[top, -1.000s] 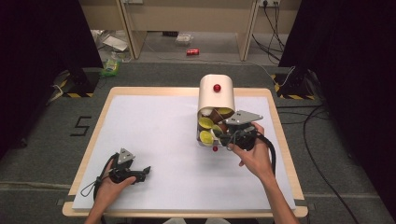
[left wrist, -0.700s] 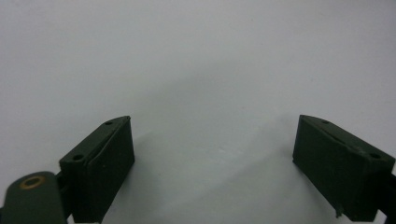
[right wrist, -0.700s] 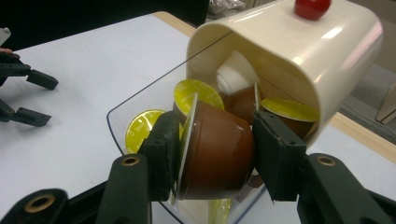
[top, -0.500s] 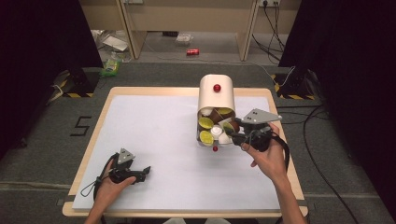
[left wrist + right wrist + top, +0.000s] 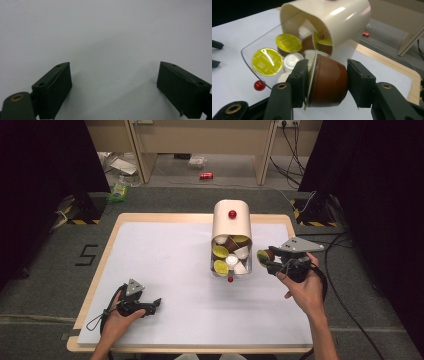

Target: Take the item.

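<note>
Brown capsule (image 5: 328,82), clamped in the right hand-held gripper (image 5: 266,260), has moved clear of the container (image 5: 231,222); left one (image 5: 113,90) gapes empty.

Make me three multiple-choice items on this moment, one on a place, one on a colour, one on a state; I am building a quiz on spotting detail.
1. Where is the brown capsule?
A. Between the right tongs
B. Inside the cream container
C. Under the left tongs

2. What colour is the knob on the container?
A. Yellow
B. Red
C. White

3. How do the left tongs stand?
A. Shut on a capsule
B. Shut on nothing
C. Open, nothing between them

Answers: 1 A, both jaws press the capsule, held to the right of the container. 2 B, a red dot shows on the cream shell. 3 C, only white table lies between the jaws.
</note>
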The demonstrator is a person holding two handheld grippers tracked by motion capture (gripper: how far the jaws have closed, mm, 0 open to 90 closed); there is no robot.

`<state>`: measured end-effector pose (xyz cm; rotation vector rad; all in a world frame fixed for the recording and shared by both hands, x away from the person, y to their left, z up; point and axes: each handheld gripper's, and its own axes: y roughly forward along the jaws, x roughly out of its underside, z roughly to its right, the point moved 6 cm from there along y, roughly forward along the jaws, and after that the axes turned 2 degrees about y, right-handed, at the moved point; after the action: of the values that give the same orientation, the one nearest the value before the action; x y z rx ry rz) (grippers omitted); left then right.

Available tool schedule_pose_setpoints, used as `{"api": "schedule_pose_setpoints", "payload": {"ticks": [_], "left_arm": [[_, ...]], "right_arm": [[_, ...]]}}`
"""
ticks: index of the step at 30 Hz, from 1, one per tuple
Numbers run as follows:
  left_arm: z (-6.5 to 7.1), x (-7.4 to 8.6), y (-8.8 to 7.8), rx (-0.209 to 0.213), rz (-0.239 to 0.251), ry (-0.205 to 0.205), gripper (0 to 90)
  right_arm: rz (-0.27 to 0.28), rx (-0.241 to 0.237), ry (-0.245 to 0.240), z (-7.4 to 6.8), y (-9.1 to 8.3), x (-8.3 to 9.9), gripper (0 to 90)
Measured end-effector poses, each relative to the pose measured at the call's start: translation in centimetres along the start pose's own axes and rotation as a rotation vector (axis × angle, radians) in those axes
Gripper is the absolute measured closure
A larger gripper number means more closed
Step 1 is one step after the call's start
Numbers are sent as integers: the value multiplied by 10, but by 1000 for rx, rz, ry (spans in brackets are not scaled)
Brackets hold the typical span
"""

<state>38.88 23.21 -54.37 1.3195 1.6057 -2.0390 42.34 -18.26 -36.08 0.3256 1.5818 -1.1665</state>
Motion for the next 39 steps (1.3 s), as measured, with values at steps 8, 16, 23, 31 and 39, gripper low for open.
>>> {"api": "schedule_pose_setpoints", "payload": {"ticks": [8, 16, 23, 31, 39], "left_arm": [[0, 0, 0, 0, 0, 0, 118], [0, 0, 0, 1, -1, 2, 118], [0, 0, 0, 0, -3, 3, 118], [0, 0, 0, 0, -2, 3, 118], [0, 0, 0, 0, -2, 3, 118]], "right_arm": [[-35, 42, 21, 19, 6, 16, 536], [-74, 66, 59, 39, 17, 35, 536], [-94, 79, 81, 50, 27, 47, 536], [-127, 80, 90, 54, 44, 61, 536], [-151, 83, 97, 57, 58, 71, 536]]}}
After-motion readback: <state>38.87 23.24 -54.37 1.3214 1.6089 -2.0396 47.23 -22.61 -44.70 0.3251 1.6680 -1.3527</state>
